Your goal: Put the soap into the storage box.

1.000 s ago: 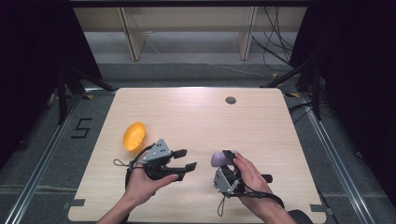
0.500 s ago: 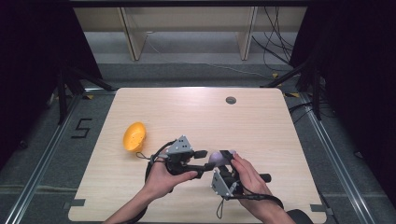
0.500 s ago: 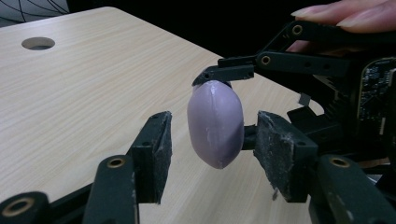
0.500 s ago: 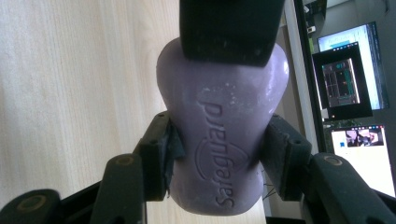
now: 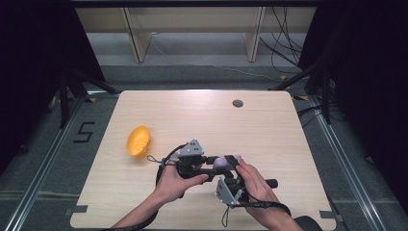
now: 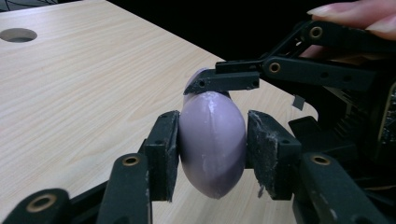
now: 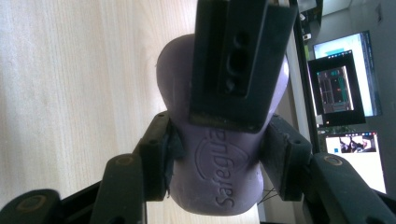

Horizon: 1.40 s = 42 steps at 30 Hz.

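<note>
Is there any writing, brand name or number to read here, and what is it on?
"Safegua", with the rest hidden: pressed into the purple soap bar that both tongs clamp.
"5": marked on the floor left of the table.
Screens beyond the table edge: too blurred to read.

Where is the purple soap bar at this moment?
In the high view the purple soap bar is held above the table's near middle, clamped between the left gripper and right gripper, right of the orange bowl. Both gripper views show jaws pressing its sides.
</note>
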Tool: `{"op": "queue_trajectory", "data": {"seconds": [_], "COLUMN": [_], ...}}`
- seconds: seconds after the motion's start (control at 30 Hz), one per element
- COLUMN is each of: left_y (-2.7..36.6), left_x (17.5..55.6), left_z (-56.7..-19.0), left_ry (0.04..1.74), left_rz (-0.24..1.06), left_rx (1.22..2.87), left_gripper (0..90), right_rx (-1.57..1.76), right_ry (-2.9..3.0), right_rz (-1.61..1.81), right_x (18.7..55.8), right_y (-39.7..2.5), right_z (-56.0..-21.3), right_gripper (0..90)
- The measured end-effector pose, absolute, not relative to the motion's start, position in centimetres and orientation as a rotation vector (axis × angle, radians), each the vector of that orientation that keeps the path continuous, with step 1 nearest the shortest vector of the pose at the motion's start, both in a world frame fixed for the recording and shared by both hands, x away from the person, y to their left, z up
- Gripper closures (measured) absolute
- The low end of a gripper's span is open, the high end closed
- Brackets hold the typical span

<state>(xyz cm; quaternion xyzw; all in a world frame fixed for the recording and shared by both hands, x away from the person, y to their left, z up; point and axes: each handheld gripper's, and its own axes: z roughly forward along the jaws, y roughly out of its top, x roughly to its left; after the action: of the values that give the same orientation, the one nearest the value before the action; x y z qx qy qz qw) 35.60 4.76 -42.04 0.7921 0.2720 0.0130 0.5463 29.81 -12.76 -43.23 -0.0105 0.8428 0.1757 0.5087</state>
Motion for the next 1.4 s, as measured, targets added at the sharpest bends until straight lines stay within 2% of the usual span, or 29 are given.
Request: {"op": "queue_trajectory", "data": {"seconds": [0.47,0.57,0.63,0.7,0.87,1.4], "left_y": [4.76,4.68,4.61,4.57,4.75,5.50], "left_x": [35.90,35.61,35.52,35.40,35.48,35.47], "left_z": [-42.11,-42.07,-42.06,-42.07,-41.94,-41.74], "left_ry": [0.637,0.637,0.629,0.646,0.655,0.716], "left_rz": [0.010,0.039,0.065,0.076,0.115,0.193], "left_rx": [1.906,1.916,1.928,1.921,1.919,1.895], "left_gripper": [58.2,58.6,58.7,58.7,58.7,58.8], "right_rx": [-0.045,-0.040,-0.025,0.020,0.030,-0.052], "right_ry": [2.010,2.029,2.026,2.021,2.016,2.000], "right_rz": [0.437,0.437,0.444,0.444,0.428,0.385], "right_x": [29.56,29.56,29.57,29.61,29.78,29.69], "right_y": [-12.40,-12.31,-12.22,-12.24,-12.55,-13.18], "right_z": [-43.28,-43.29,-43.36,-43.32,-43.33,-42.90], "right_gripper": [50.1,49.8,46.8,40.2,35.6,34.1]}}
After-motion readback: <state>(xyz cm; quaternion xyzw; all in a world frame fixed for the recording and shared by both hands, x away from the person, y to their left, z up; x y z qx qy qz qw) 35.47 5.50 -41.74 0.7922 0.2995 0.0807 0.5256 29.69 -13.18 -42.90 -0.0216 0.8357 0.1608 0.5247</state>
